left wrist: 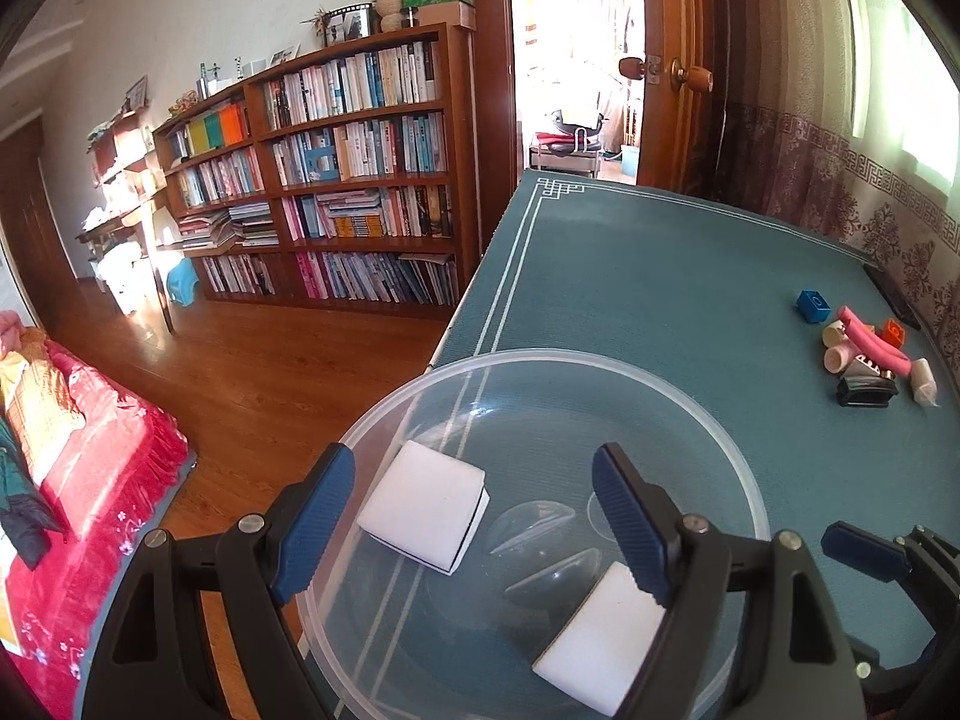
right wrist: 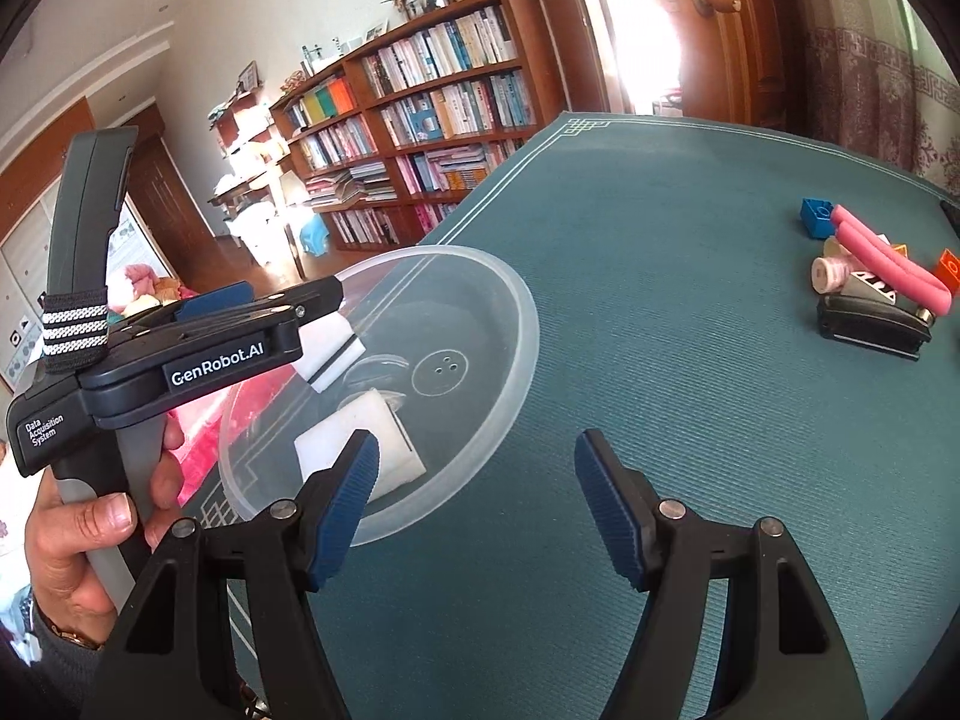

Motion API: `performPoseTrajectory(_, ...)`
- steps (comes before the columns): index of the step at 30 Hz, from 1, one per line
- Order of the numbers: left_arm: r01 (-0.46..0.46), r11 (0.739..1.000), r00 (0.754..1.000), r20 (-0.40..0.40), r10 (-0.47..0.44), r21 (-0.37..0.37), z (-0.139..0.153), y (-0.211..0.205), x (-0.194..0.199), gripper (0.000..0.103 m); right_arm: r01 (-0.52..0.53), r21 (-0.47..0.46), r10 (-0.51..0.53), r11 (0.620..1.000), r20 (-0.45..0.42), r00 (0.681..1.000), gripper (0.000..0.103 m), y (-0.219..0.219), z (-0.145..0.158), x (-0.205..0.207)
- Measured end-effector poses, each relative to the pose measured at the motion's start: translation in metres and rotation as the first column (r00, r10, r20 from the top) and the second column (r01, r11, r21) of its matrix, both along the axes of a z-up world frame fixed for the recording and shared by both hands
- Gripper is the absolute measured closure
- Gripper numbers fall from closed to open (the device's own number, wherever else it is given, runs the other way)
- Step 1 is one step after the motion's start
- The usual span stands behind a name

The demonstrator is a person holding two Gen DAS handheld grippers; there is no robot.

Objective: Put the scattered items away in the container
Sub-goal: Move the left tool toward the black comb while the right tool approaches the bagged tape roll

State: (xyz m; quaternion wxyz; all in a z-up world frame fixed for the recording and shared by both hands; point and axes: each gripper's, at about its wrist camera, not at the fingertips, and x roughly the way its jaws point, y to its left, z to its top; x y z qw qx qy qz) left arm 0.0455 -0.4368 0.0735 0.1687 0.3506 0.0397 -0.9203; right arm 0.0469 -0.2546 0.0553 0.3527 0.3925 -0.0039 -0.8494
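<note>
A clear plastic bowl [left wrist: 540, 354] [right wrist: 529, 309] stands at the near left corner of the green table mat. Two white foam blocks [left wrist: 420, 504] [left wrist: 600, 642] lie inside it. My left gripper [left wrist: 474, 462] hovers open over the bowl, one block loose between its fingers and untouched. My right gripper [right wrist: 477, 444] is open and empty just right of the bowl. Far right on the mat sits a pile: a blue brick [left wrist: 813, 305] [right wrist: 816, 217], a pink foam roller [right wrist: 888, 264], an orange brick [left wrist: 892, 333], white spools [right wrist: 831, 276] and a black clip [right wrist: 870, 324].
The table edge [left wrist: 474, 300] drops to a wooden floor on the left, with a bookshelf [left wrist: 336, 180] and a red-covered bed [left wrist: 90, 450] beyond. A hand [right wrist: 90, 540] holds the left gripper's handle. A curtain [left wrist: 870, 192] hangs behind the table's right side.
</note>
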Motion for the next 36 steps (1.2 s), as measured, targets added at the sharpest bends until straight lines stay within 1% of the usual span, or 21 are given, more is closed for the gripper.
performPoseTrajectory(4, 0.017, 1.000, 1.000, 0.007, -0.017, -0.007, 0.000, 0.010, -0.002, 0.018, 0.043, -0.006, -0.043, 0.999, 0.016, 0.999, 0.032, 0.014, -0.003, -0.007)
performPoseTrajectory(11, 0.065, 0.998, 0.998, 0.024, -0.064, -0.009, -0.002, 0.039, -0.010, 0.018, 0.115, 0.014, -0.115, 0.993, 0.037, 0.993, 0.032, 0.042, -0.013, -0.018)
performPoseTrajectory(17, 0.142, 0.989, 0.988, 0.060, -0.140, -0.037, -0.007, 0.076, -0.023, 0.018, 0.184, 0.040, -0.185, 0.982, 0.043, 0.982, 0.032, 0.078, -0.021, -0.030)
performPoseTrajectory(22, 0.189, 0.981, 0.981, 0.061, -0.186, -0.053, -0.003, 0.102, -0.033, 0.018, 0.260, 0.060, -0.262, 0.964, 0.028, 0.965, 0.032, 0.120, -0.024, -0.043)
performPoseTrajectory(25, 0.212, 0.976, 0.976, 0.066, -0.209, -0.048, -0.003, 0.117, -0.042, 0.018, 0.324, 0.064, -0.326, 0.944, 0.022, 0.945, 0.032, 0.149, -0.023, -0.053)
performPoseTrajectory(28, 0.235, 0.971, 0.970, 0.074, -0.232, -0.032, -0.007, 0.134, -0.052, 0.018, 0.400, 0.059, -0.401, 0.915, 0.017, 0.916, 0.032, 0.179, -0.019, -0.066)
performPoseTrajectory(32, 0.280, 0.960, 0.957, 0.079, -0.278, -0.005, -0.009, 0.158, -0.064, 0.018, 0.499, 0.041, -0.500, 0.865, 0.010, 0.866, 0.032, 0.218, -0.012, -0.082)
performPoseTrajectory(36, 0.321, 0.947, 0.945, 0.074, -0.320, -0.004, -0.006, 0.181, -0.076, 0.018, 0.579, 0.022, -0.579, 0.815, 0.006, 0.815, 0.032, 0.250, -0.006, -0.098)
